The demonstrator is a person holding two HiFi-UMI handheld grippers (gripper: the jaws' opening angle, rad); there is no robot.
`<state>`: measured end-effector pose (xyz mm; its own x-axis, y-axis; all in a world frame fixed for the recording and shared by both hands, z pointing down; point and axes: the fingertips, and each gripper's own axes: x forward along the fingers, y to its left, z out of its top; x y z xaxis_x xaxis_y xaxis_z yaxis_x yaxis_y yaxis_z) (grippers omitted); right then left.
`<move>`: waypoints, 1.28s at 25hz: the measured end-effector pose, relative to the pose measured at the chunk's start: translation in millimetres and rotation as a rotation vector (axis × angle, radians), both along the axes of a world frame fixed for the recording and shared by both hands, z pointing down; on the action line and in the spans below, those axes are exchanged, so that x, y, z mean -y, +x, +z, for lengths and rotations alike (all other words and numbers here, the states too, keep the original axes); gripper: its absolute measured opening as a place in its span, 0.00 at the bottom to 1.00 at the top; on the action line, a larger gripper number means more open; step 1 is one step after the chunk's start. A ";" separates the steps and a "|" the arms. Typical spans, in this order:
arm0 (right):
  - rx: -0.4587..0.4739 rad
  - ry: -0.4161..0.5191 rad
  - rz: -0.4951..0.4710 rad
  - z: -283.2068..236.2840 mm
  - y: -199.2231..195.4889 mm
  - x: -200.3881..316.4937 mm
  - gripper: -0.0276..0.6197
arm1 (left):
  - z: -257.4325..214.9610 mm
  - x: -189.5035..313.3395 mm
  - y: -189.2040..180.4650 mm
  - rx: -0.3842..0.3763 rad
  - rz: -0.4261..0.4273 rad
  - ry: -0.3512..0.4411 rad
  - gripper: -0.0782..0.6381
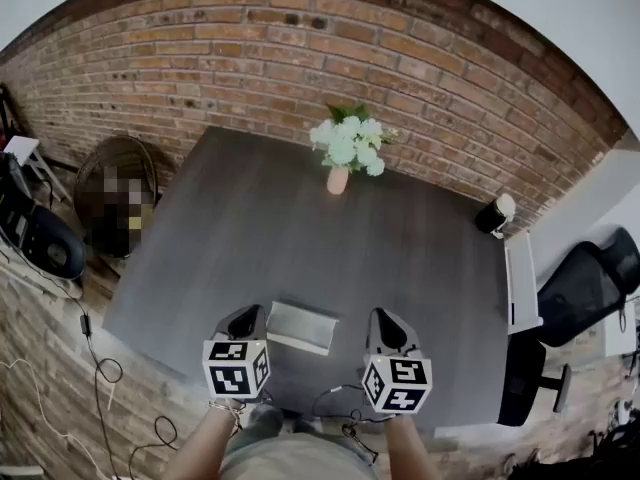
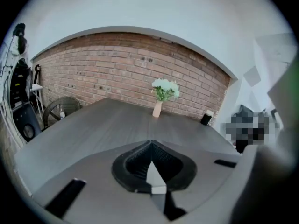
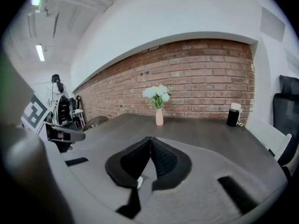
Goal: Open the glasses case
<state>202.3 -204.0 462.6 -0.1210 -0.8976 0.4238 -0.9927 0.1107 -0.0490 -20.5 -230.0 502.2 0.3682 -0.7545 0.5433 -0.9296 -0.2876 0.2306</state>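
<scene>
The flat light grey rectangular glasses case is seen lying on the dark grey table between the left claw and the right claw, both pressed together on nothing, though whether its lid is already opened cannot be told.

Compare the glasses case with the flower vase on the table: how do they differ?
The glasses case lies flat at the near edge of the dark table; the vase stands upright at its far edge. The glasses case is grey and rectangular; the vase is pale pink and slim, holding white flowers. Both rest on the same table.
</scene>
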 end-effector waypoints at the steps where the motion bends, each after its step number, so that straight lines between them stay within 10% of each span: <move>1: 0.003 0.032 0.014 -10.9 4.0 2.1 0.05 | -13.4 5.0 -0.8 -0.006 -0.007 0.031 0.10; 12: 0.029 0.161 0.088 -53.2 31.2 6.6 0.05 | -106.1 40.2 1.9 -0.069 -0.050 0.253 0.10; 32: 0.020 0.120 0.069 -48.3 23.5 -0.3 0.05 | -98.1 37.5 2.3 -0.066 -0.017 0.227 0.10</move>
<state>225.8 -203.7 414.3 -0.0648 -0.9482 0.3111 -0.9970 0.0485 -0.0598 -18.2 -267.5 404.1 0.3835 -0.8610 0.3339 -0.9197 -0.3233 0.2227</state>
